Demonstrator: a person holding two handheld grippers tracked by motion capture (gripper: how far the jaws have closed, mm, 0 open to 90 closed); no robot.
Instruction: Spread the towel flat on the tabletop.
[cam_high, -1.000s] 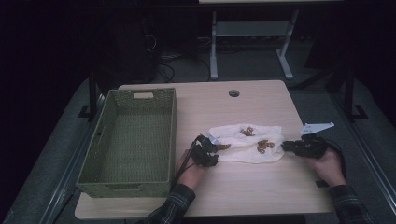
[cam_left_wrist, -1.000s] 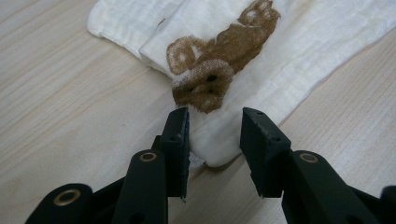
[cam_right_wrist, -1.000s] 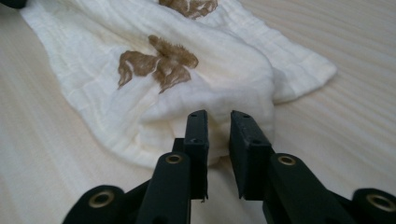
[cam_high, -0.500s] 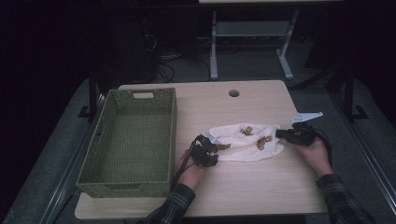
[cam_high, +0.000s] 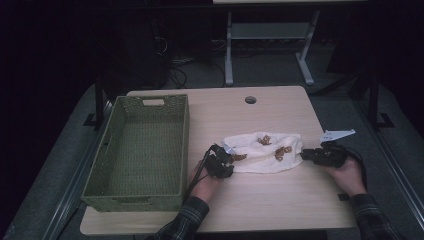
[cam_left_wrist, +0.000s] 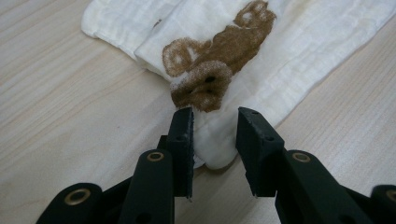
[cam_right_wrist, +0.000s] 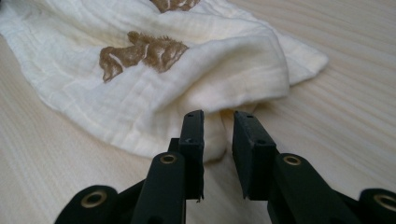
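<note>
Your left gripper has its jaws parted around a rounded fold at the near end of the white cloth; they have just been closing in, the fold sits between the pads, and a gap is visible on the right-hand pad's side, so they are not yet pressing on it. Your right gripper has jaws that have just been opening a little; they stand apart with a narrow slot between them, tips at the edge of the cloth's folded end, and the fabric lies just ahead of and partly in that slot without being pinched.

In the high view your left gripper sits at the cloth's left end and your right gripper at its right end, both low on the table. The cloth lies crumpled on the bare wood between them, right of centre, printed with brown animal figures; one print lies just beyond your left jaws.

The green woven basket stands on the left part of the table, close beside your left hand but apart from the cloth. Its woven floor is bare. A round hole shows in the tabletop near the far edge
</note>
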